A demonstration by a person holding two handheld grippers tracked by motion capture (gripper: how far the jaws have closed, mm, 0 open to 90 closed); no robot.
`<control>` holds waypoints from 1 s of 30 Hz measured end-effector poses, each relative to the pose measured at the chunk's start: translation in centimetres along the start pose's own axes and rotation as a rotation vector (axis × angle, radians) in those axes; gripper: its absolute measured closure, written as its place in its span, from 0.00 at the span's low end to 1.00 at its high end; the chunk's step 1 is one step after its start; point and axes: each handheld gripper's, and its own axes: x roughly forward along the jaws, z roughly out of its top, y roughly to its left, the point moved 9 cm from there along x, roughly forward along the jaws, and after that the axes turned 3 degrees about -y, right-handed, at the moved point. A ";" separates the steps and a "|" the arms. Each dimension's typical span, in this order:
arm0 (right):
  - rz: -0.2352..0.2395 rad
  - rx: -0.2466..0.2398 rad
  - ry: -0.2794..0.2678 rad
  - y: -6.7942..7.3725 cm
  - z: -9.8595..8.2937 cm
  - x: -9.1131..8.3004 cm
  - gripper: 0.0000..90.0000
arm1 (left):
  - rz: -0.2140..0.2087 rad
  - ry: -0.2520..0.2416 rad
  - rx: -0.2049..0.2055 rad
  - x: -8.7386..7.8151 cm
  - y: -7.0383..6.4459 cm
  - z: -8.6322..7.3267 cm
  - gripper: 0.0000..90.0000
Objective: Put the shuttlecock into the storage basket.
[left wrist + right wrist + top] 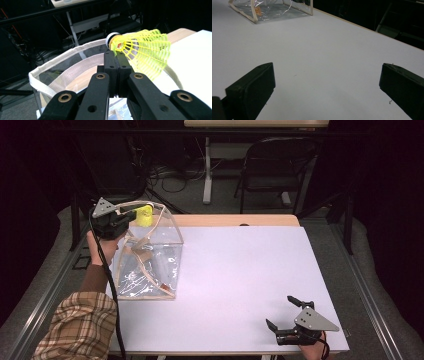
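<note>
Holding: high view, yellow shuttlecock [144, 215] is carried by left gripper [131, 215] above clear bag [150, 270] | left gripper view, jaws pinch its skirt; release is best centred over the rim | right gripper view, right gripper [324, 87] is spread wide, idle over table [332, 50].

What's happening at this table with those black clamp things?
A person is working with a handheld gripper in each hand. The left gripper is shut on a yellow shuttlecock, holding it over the open top of a clear plastic bag that stands at the table's left side. The right gripper rests open near the table's front right corner, holding nothing.
</note>
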 end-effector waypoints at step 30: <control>-0.001 0.000 -0.001 0.0 0.0 0.0 0.00 | -0.018 0.106 0.007 1.8 -0.5 -1.6 0.99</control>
